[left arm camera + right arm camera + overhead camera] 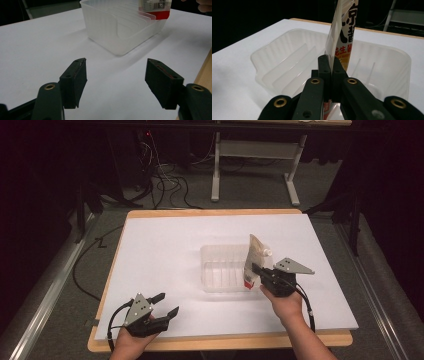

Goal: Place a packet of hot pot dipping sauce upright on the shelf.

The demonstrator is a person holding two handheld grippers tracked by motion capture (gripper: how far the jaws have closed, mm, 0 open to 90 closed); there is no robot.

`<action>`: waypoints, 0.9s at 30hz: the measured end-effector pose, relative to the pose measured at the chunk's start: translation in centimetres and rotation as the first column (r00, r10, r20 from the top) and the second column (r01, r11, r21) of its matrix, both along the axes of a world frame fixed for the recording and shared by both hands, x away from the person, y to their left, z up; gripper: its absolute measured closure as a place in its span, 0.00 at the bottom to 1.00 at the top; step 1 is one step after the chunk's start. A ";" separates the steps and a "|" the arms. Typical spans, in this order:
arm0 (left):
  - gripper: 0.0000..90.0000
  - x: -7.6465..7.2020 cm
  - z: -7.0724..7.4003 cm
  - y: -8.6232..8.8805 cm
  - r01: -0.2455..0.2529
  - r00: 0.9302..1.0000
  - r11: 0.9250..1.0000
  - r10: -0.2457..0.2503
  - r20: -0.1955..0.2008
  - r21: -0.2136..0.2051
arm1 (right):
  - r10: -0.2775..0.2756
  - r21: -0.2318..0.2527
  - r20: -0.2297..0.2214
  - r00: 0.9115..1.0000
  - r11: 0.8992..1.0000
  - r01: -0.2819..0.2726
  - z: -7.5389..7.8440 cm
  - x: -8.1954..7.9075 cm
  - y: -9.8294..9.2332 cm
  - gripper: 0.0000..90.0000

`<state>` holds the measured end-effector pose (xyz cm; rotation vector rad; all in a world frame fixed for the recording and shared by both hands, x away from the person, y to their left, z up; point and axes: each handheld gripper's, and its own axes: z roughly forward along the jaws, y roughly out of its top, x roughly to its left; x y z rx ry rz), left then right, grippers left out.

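Observation:
A clear plastic tray (220, 255) with inner ribs sits at the middle of the white table. My right gripper (256, 270) is shut on a tall flat pouch (255, 252) with a white spout, printed characters and a red base, and holds it upright at the tray's right end. In the right gripper view the pouch (344, 27) rises between the closed jaws of the gripper (329, 62), over the tray (287, 57). My left gripper (166, 304) rests open near the front left edge, nothing between its fingers. Its own view shows the gripper (116, 70) aimed at the tray (105, 25) and the pouch's red base (157, 10).
A white sheet (165, 245) covers the wooden tabletop, whose edge (220, 340) shows along the front. Beyond the table stand a desk frame (250, 155) and loose cables (165, 182) on the floor.

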<state>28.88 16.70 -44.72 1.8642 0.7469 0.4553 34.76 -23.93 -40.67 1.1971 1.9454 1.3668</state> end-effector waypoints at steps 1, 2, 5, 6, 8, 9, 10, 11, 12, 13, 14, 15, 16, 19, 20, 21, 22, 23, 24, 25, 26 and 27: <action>0.38 0.0 0.0 0.0 0.000 1.000 1.000 0.000 0.000 0.000 | -0.004 -0.002 -0.002 1.000 1.000 0.004 0.0 0.1 0.0 1.00; 0.38 0.0 0.0 0.0 0.000 1.000 1.000 0.000 0.000 0.000 | -0.005 -0.007 -0.001 1.000 1.000 0.005 0.0 0.3 0.1 1.00; 0.38 0.0 0.0 0.0 0.003 1.000 1.000 -0.003 -0.003 0.001 | -0.008 -0.013 -0.003 1.000 1.000 0.008 0.1 0.7 0.2 1.00; 0.38 0.0 0.0 0.0 0.003 1.000 1.000 -0.003 -0.003 0.001 | -0.008 -0.017 0.001 1.000 1.000 0.008 0.1 0.7 0.2 1.00; 0.38 0.0 0.0 0.0 0.003 1.000 1.000 -0.003 -0.003 0.001 | -0.009 -0.017 0.001 1.000 1.000 0.009 0.1 0.9 0.3 1.00; 0.38 0.0 0.0 0.0 0.003 1.000 1.000 -0.003 -0.003 0.000 | -0.015 -0.020 -0.001 1.000 1.000 0.015 0.1 1.0 0.4 1.00; 0.38 0.0 0.0 0.0 0.003 1.000 1.000 -0.003 -0.003 0.000 | -0.017 -0.023 -0.001 1.000 1.000 0.017 0.1 1.1 0.4 1.00; 0.38 0.0 0.0 0.0 0.002 1.000 1.000 -0.002 -0.003 -0.001 | -0.018 -0.026 0.002 1.000 0.999 0.018 0.1 1.3 0.4 1.00; 0.38 0.0 0.0 0.0 0.002 1.000 1.000 -0.002 -0.003 -0.001 | -0.019 -0.028 0.003 1.000 0.999 0.019 0.1 1.4 0.4 1.00; 0.38 0.0 0.0 0.0 0.002 1.000 1.000 -0.002 -0.002 -0.002 | -0.022 -0.032 0.004 1.000 0.999 0.022 0.1 1.5 0.5 1.00; 0.38 0.0 0.0 0.0 0.002 1.000 1.000 -0.002 -0.002 -0.002 | -0.022 -0.032 0.004 1.000 0.999 0.022 0.1 1.5 0.5 1.00; 0.38 0.0 0.0 0.0 0.002 1.000 1.000 -0.002 -0.003 -0.002 | -0.027 -0.032 0.002 1.000 0.999 0.028 0.1 1.6 0.5 1.00; 0.38 0.1 0.0 0.0 0.003 1.000 1.000 -0.003 -0.004 -0.002 | -0.036 -0.028 0.006 0.999 0.999 0.036 0.1 1.8 0.6 1.00; 0.38 0.1 0.0 -0.1 0.004 1.000 1.000 -0.004 -0.004 0.000 | -0.046 -0.035 0.013 0.999 0.998 0.046 0.1 2.3 0.7 1.00; 0.38 0.0 0.0 -0.1 0.004 1.000 1.000 -0.004 -0.004 0.000 | -0.049 -0.039 0.012 0.999 0.998 0.049 0.1 2.4 0.8 1.00; 0.38 0.0 0.0 -0.1 0.006 1.000 1.000 -0.006 -0.005 0.001 | -0.051 -0.040 0.015 0.999 0.998 0.052 0.1 2.5 0.8 1.00; 0.38 0.0 0.0 -0.1 0.006 1.000 1.000 -0.006 -0.005 0.001 | -0.051 -0.040 0.015 0.999 0.998 0.052 0.1 2.5 0.8 1.00; 0.38 0.0 0.0 -0.1 0.006 1.000 1.000 -0.006 -0.002 -0.001 | -0.057 -0.038 0.019 0.998 0.998 0.058 0.1 2.7 0.9 1.00; 0.38 0.0 0.0 -0.1 0.006 1.000 1.000 -0.006 -0.002 -0.001 | -0.060 -0.041 0.019 0.998 0.997 0.061 0.0 2.7 0.9 1.00; 0.38 0.0 0.0 -0.1 0.005 1.000 1.000 -0.005 -0.004 0.001 | -0.061 -0.042 0.018 0.998 0.997 0.061 -0.1 2.8 0.9 1.00; 0.38 0.0 0.0 -0.1 0.005 1.000 1.000 -0.005 -0.004 0.001 | -0.061 -0.042 0.018 0.998 0.997 0.061 -0.1 2.8 0.9 1.00; 0.38 0.1 0.0 0.0 0.005 1.000 1.000 -0.005 -0.005 -0.001 | -0.063 -0.045 0.017 0.998 0.997 0.064 -0.1 2.9 0.9 1.00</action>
